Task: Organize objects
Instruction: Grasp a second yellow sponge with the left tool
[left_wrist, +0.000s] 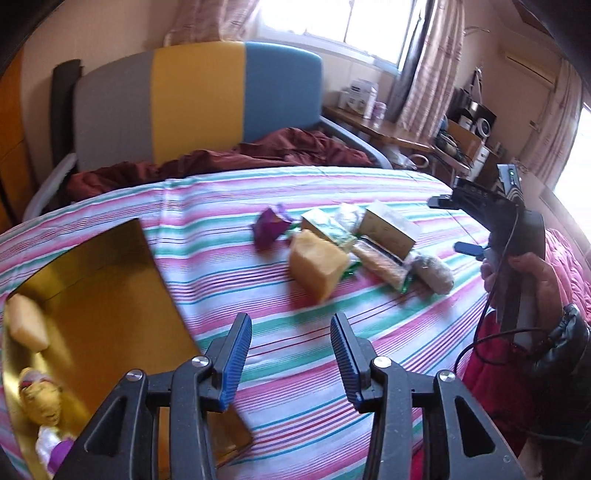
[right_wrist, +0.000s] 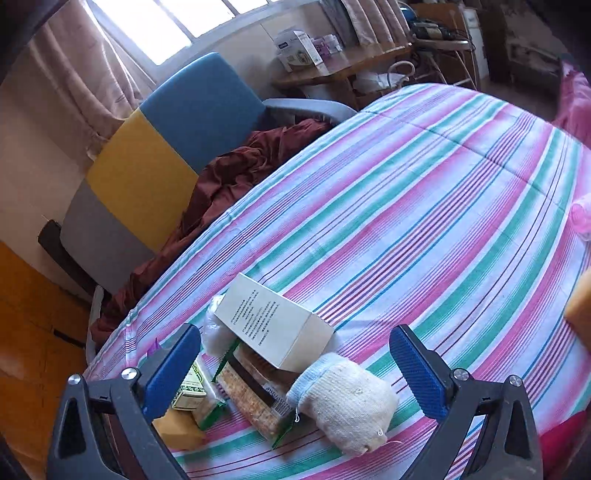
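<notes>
A pile of small items lies on the striped bedspread (left_wrist: 303, 354): a yellow sponge block (left_wrist: 317, 264), a purple packet (left_wrist: 269, 229), a green-patterned box (left_wrist: 325, 227), a cream box (left_wrist: 389, 229), a cracker packet (left_wrist: 380, 264) and a rolled white sock (left_wrist: 434, 273). A gold box (left_wrist: 110, 295) at the left holds another sponge (left_wrist: 27, 323) and a doll (left_wrist: 40, 402). My left gripper (left_wrist: 291, 363) is open and empty, between the gold box and the pile. My right gripper (right_wrist: 295, 373) is open and empty, just above the sock (right_wrist: 345, 398), cracker packet (right_wrist: 255, 400) and cream box (right_wrist: 273, 325).
A grey, yellow and blue headboard (left_wrist: 199, 103) and a dark red blanket (left_wrist: 236, 155) lie beyond the bedspread. A wooden desk (left_wrist: 384, 129) with boxes stands at the back right. The right gripper's body and the hand holding it (left_wrist: 517, 258) show at the right edge.
</notes>
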